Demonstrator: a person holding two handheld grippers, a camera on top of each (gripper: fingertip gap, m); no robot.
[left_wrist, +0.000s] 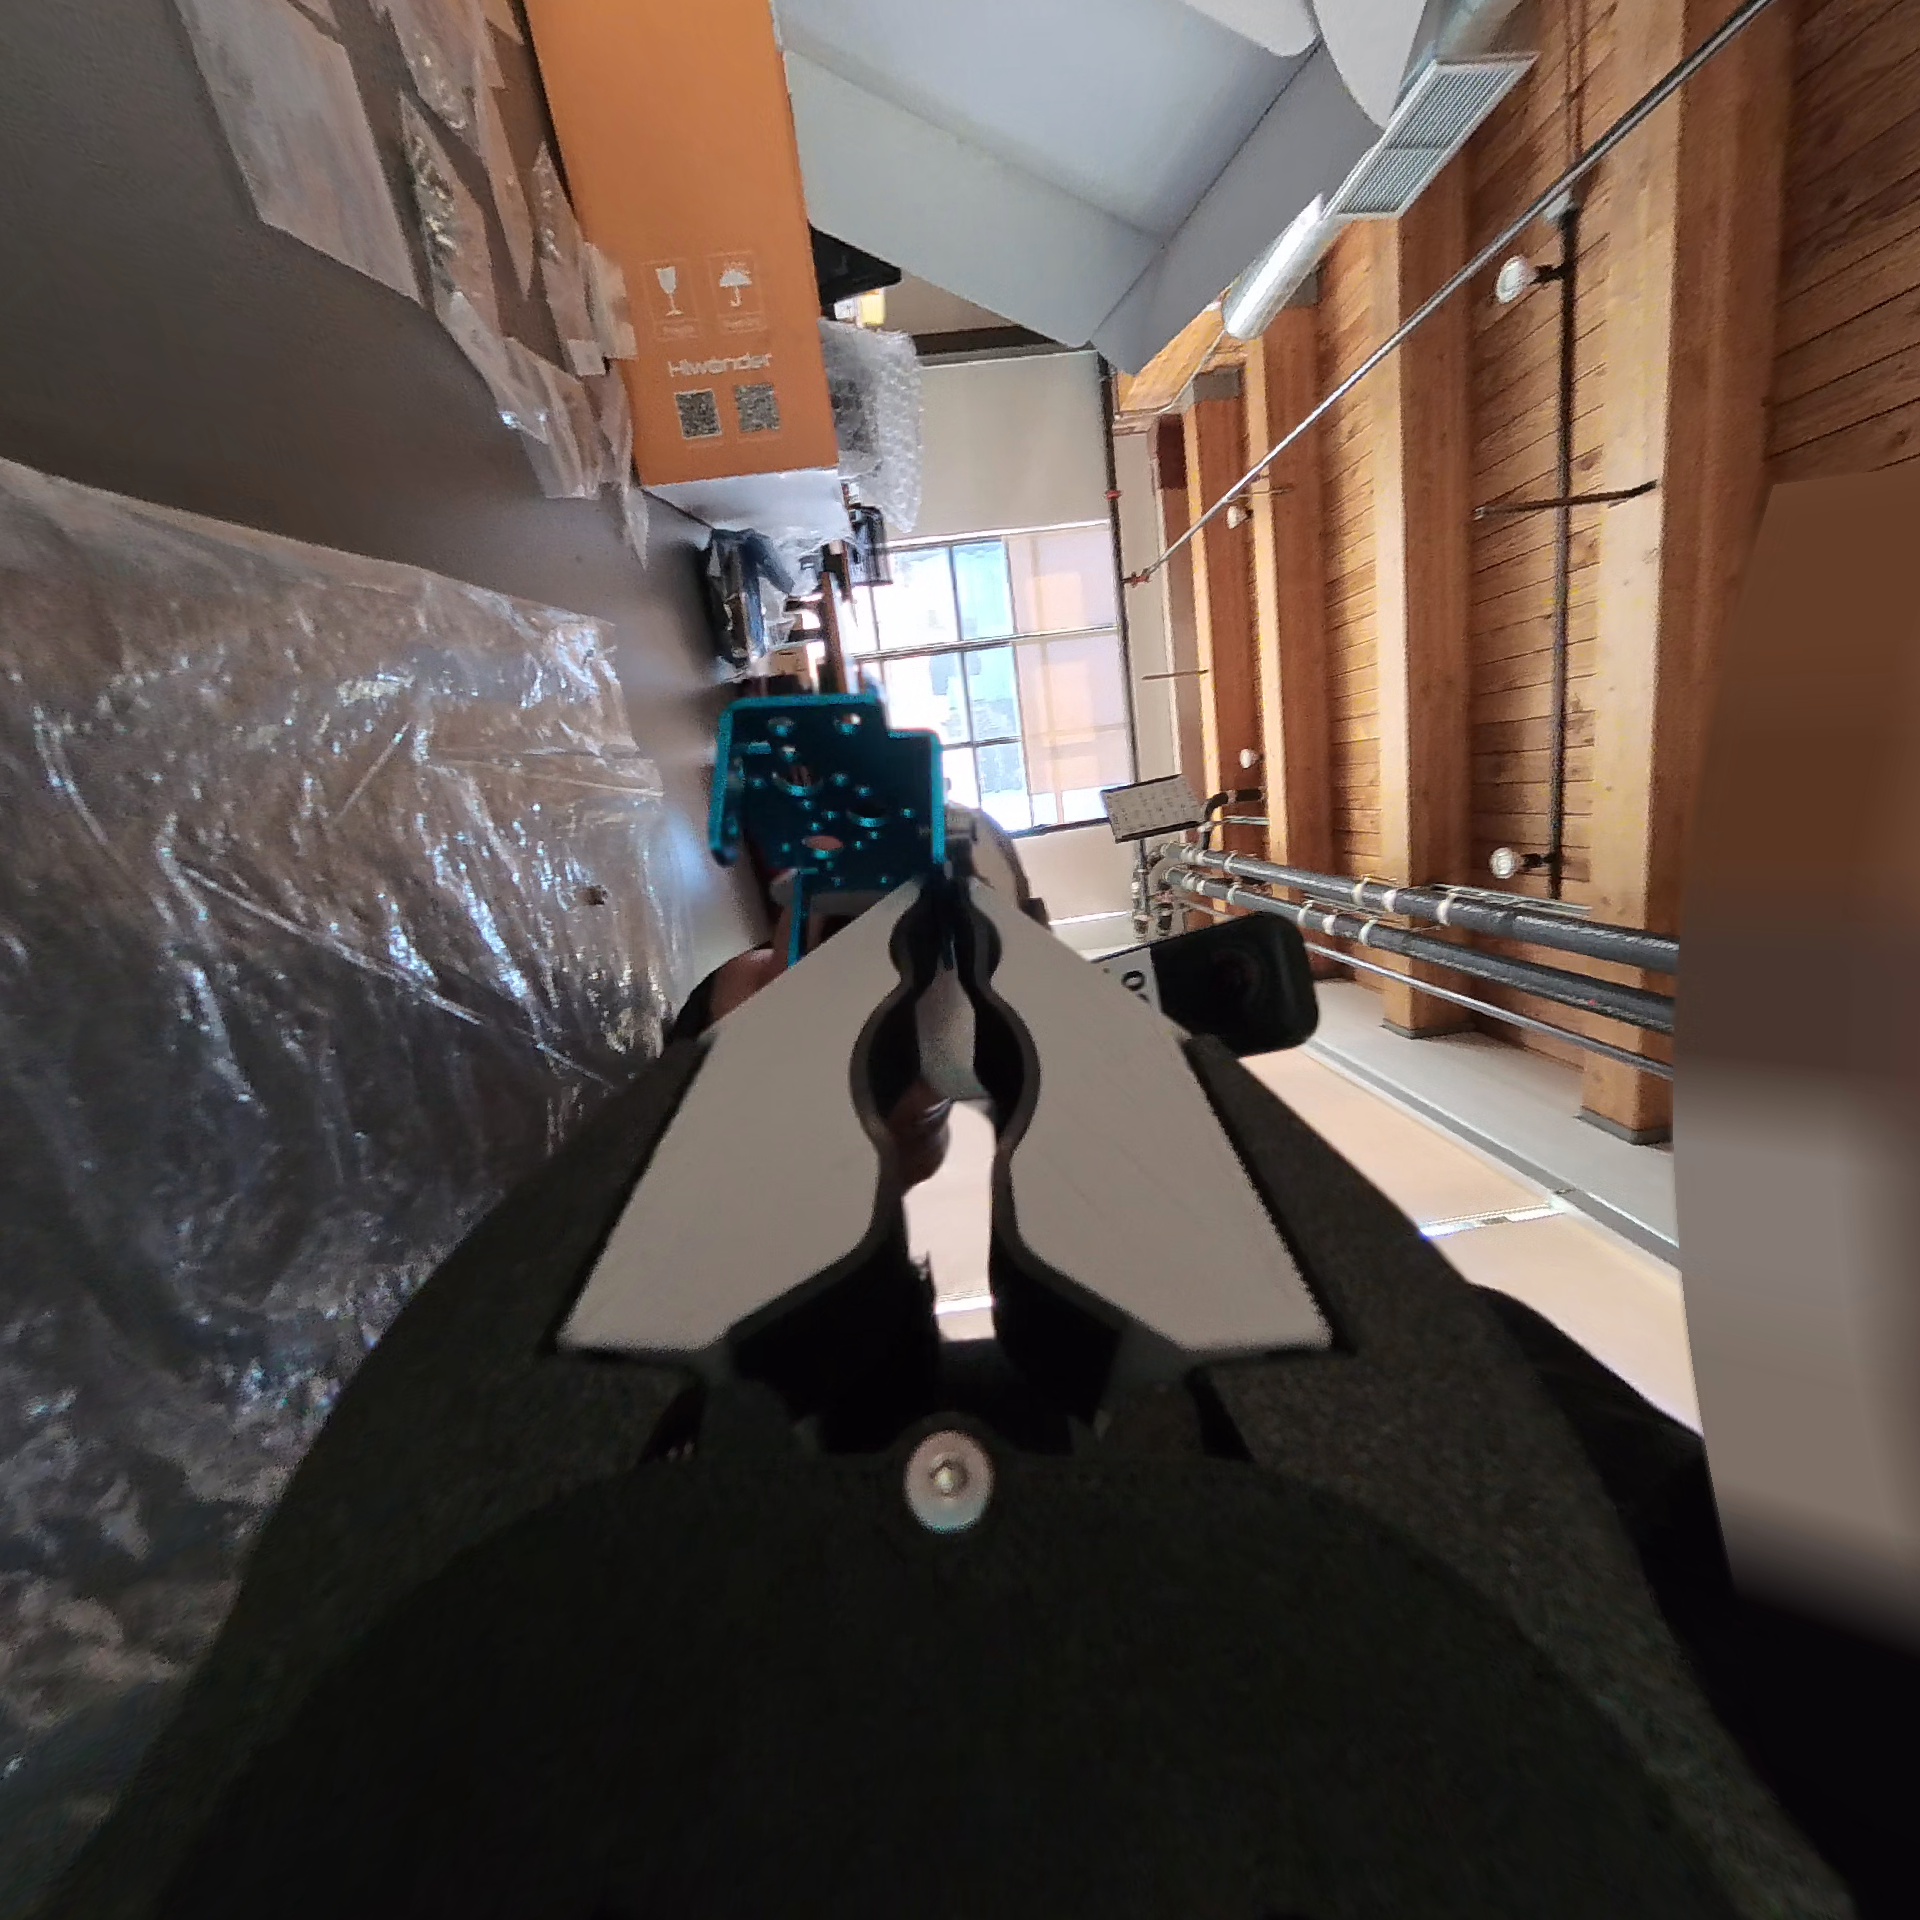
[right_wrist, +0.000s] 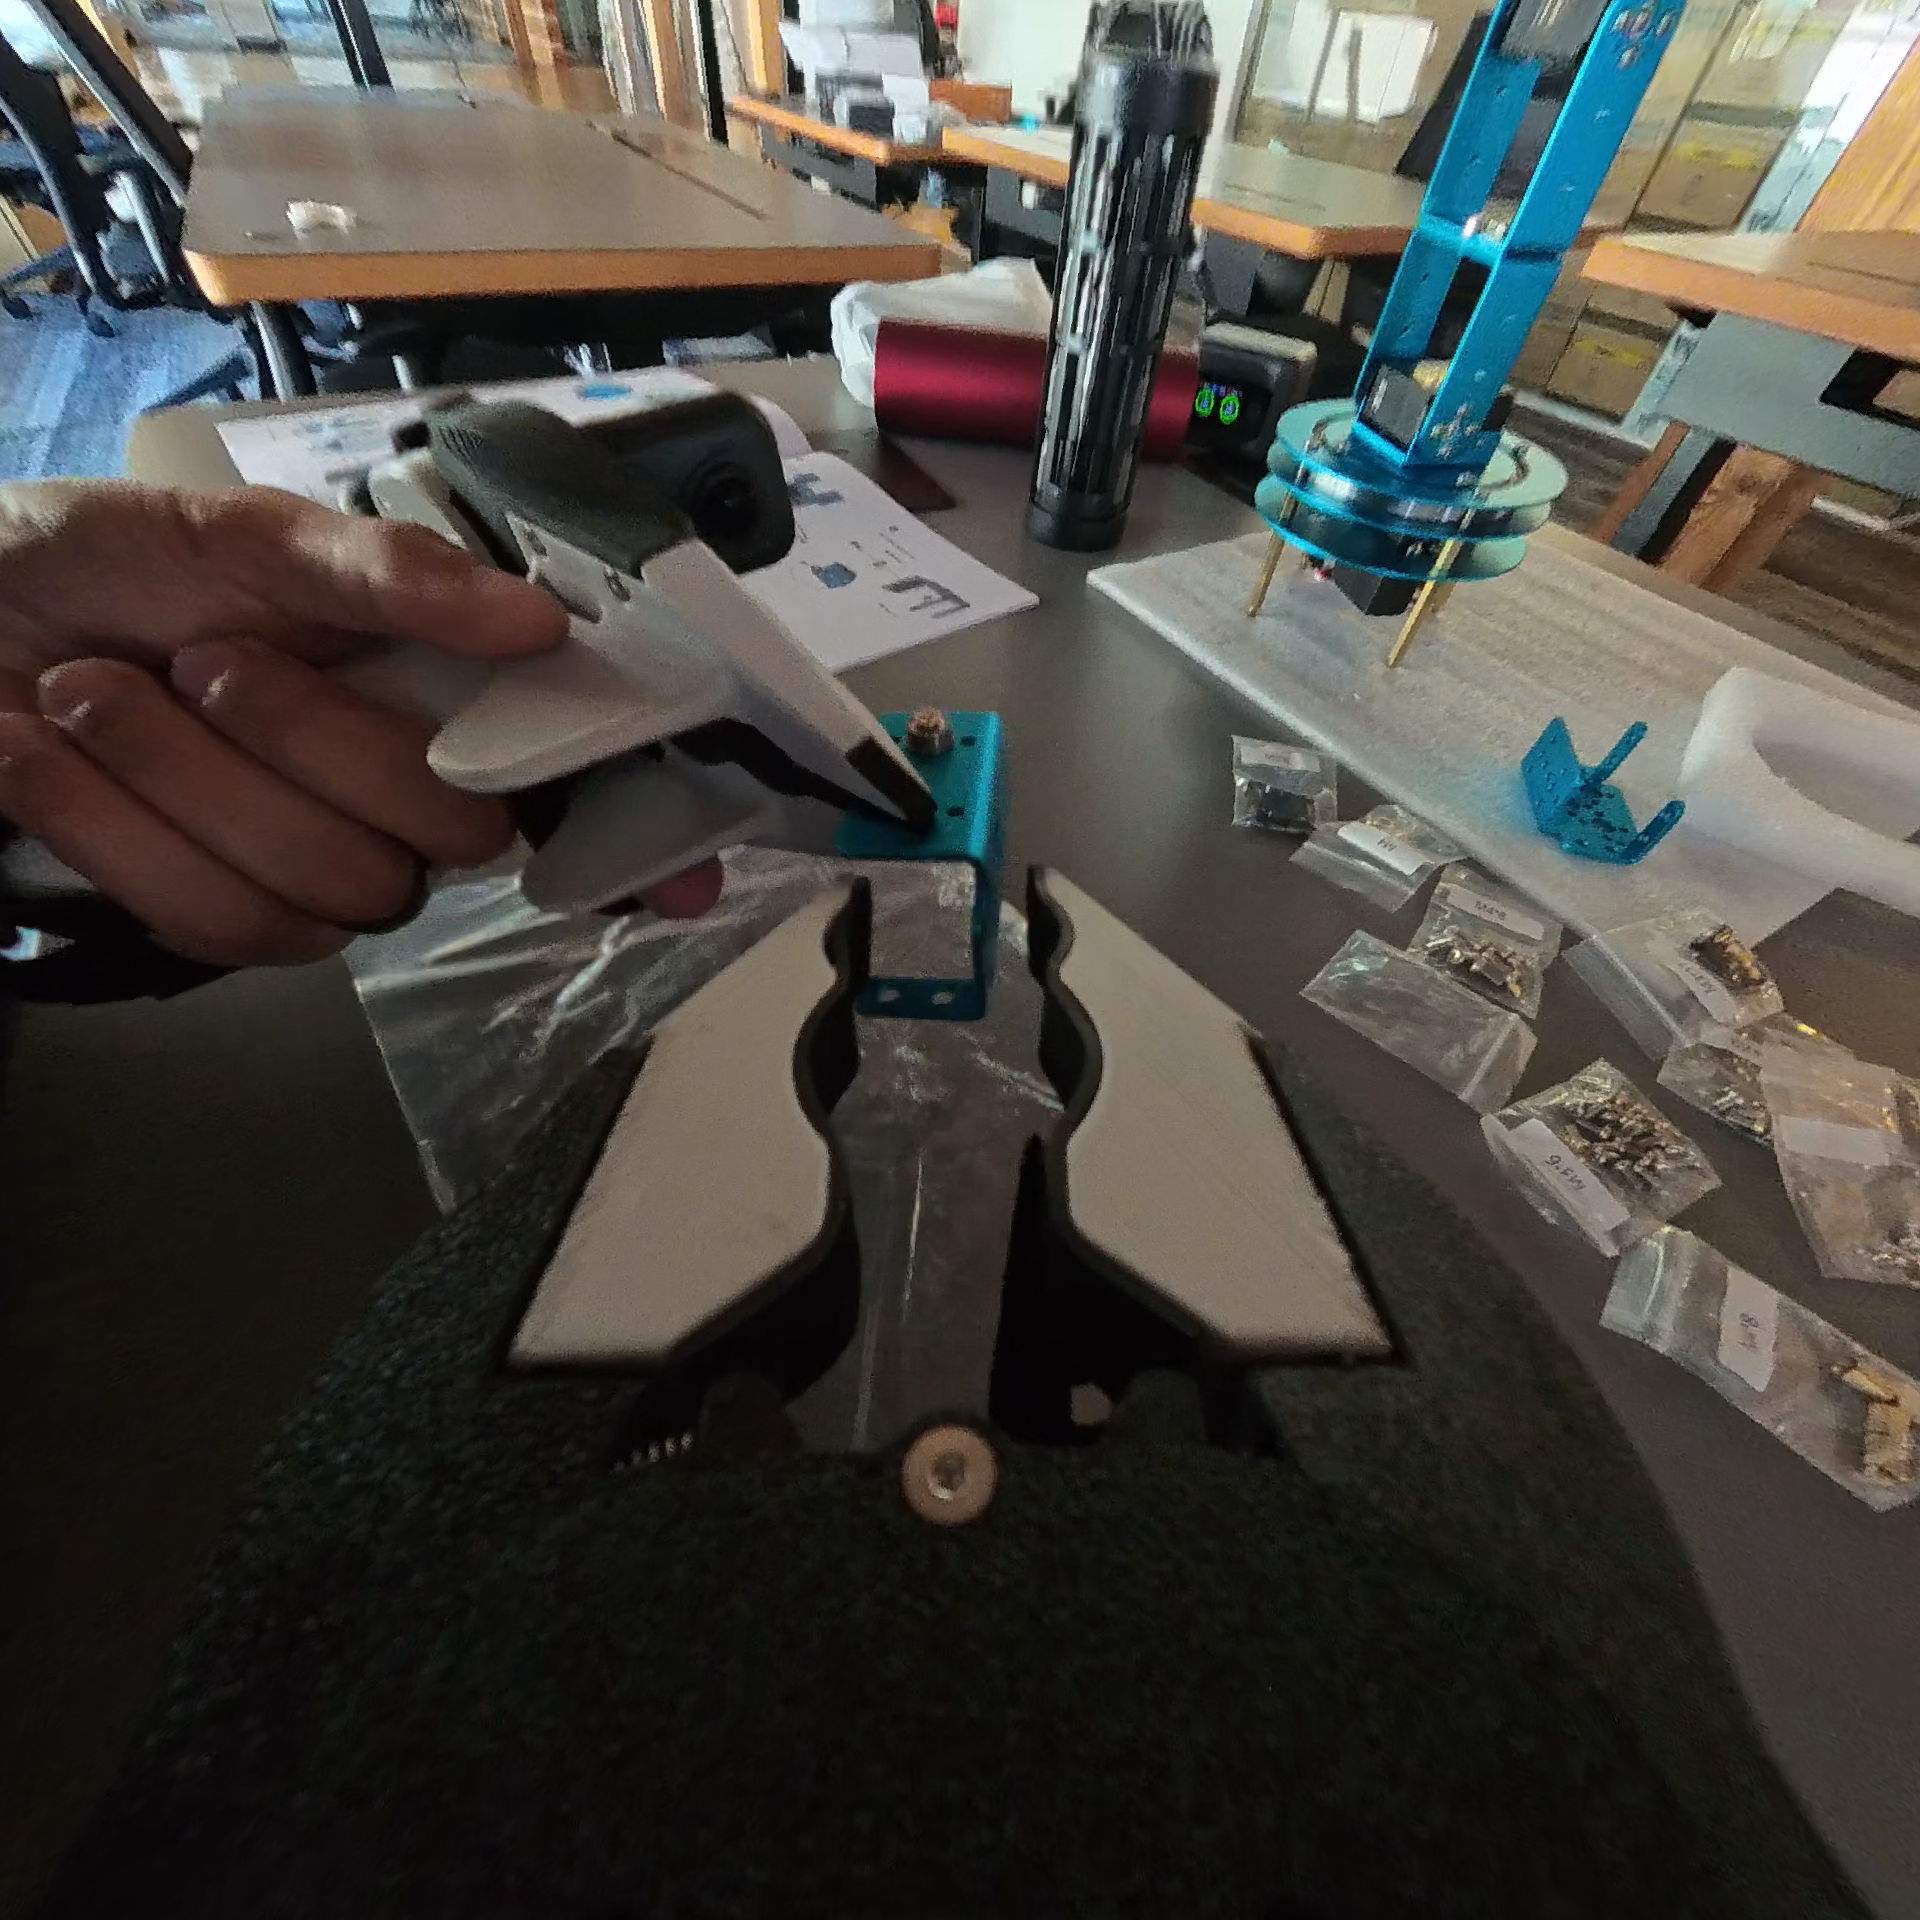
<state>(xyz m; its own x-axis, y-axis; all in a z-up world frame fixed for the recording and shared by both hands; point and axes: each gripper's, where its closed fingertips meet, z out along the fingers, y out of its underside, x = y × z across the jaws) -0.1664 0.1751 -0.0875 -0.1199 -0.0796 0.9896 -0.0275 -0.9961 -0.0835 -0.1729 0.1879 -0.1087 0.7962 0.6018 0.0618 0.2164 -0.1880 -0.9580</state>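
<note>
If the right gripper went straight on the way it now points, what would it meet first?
Probably the blue metal bracket standing on clear plastic film: it sits just beyond the open right gripper, in line with the gap. The left gripper already touches its top. Depth is uncertain.

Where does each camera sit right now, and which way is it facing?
Left wrist view: on the left gripper, rolled sideways, looking along shut fingers at the blue bracket, with the window and wooden ceiling beyond.
Right wrist view: on the right gripper, looking down over the dark table; its open fingers flank the bracket, and a hand shows.
Shared: the bracket; the right view shows the left gripper's tips on it.
</note>
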